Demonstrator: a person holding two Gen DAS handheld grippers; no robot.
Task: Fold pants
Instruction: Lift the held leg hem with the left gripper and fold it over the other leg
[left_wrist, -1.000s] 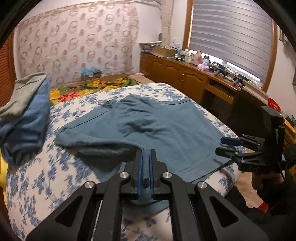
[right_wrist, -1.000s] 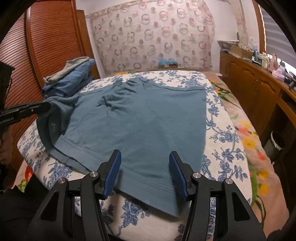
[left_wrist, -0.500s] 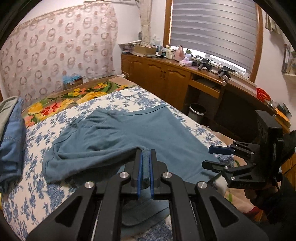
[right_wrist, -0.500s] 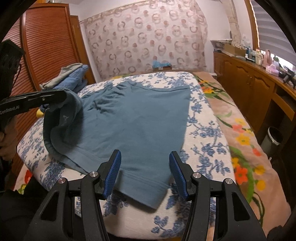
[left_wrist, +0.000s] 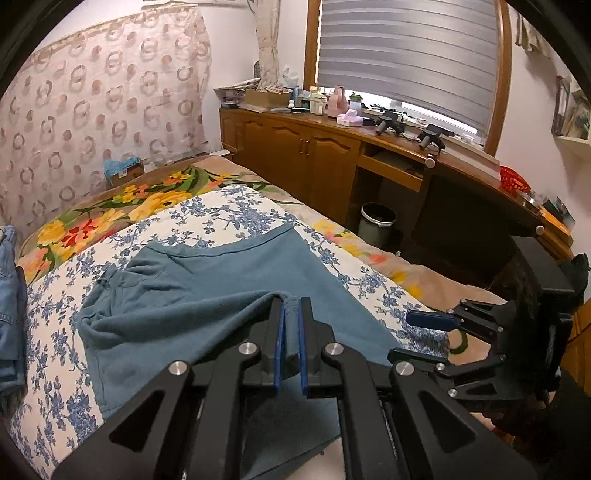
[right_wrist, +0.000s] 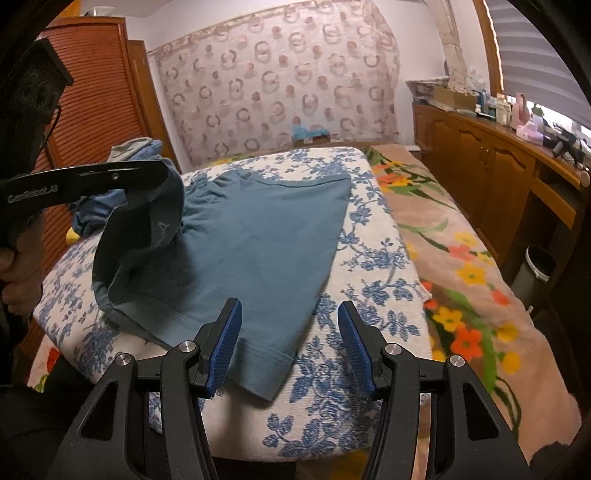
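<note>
Teal-blue pants (left_wrist: 221, 273) lie on a blue-flowered white bed cover (left_wrist: 229, 206). My left gripper (left_wrist: 290, 312) is shut on the hem of one pant leg and holds it lifted over the rest of the pants. In the right wrist view the lifted leg (right_wrist: 147, 221) hangs from the left gripper (right_wrist: 162, 173), curling over the flat pants (right_wrist: 273, 236). My right gripper (right_wrist: 290, 321) is open and empty, low over the near right corner of the pants; it also shows in the left wrist view (left_wrist: 421, 336).
Folded jeans and other clothes (right_wrist: 136, 151) are piled at the bed's far left. A floral blanket (right_wrist: 461, 258) covers the right side. A wooden cabinet (left_wrist: 314, 155) with clutter runs along the window wall, with a bin (left_wrist: 376, 221) beside it. A wooden wardrobe (right_wrist: 99, 110) stands left.
My left gripper has carried the pant leg up and to the right, across the pants. The right gripper has drifted right, to the corner of the pants, still open.
</note>
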